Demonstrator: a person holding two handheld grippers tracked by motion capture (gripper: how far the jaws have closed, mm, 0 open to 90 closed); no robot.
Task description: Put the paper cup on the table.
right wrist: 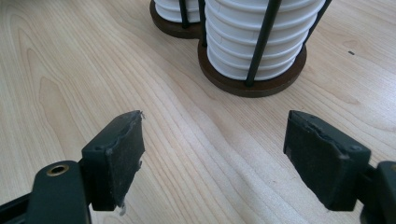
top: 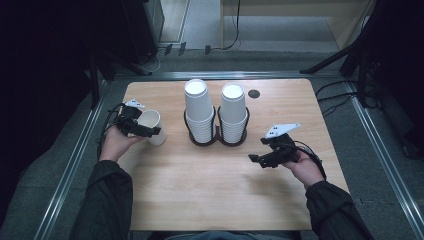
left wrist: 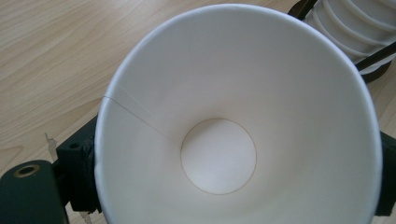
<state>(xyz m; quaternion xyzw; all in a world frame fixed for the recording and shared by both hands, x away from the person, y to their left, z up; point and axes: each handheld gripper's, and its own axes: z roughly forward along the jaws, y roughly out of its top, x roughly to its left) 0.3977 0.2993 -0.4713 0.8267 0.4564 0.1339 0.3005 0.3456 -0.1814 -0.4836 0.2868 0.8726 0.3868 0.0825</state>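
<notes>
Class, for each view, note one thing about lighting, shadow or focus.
High view: table lit, surroundings dark. Left gripper view: paper cup evenly lit, without harsh glare. Right gripper view: wood grain sharp, soft shadow beside the cup holder.

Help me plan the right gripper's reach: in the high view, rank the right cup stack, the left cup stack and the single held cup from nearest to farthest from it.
From the right gripper:
1. Right cup stack, up and left, in the holder.
2. Left cup stack, beside it, further left.
3. Single cup, at the table's left side, held in the left gripper.
</notes>
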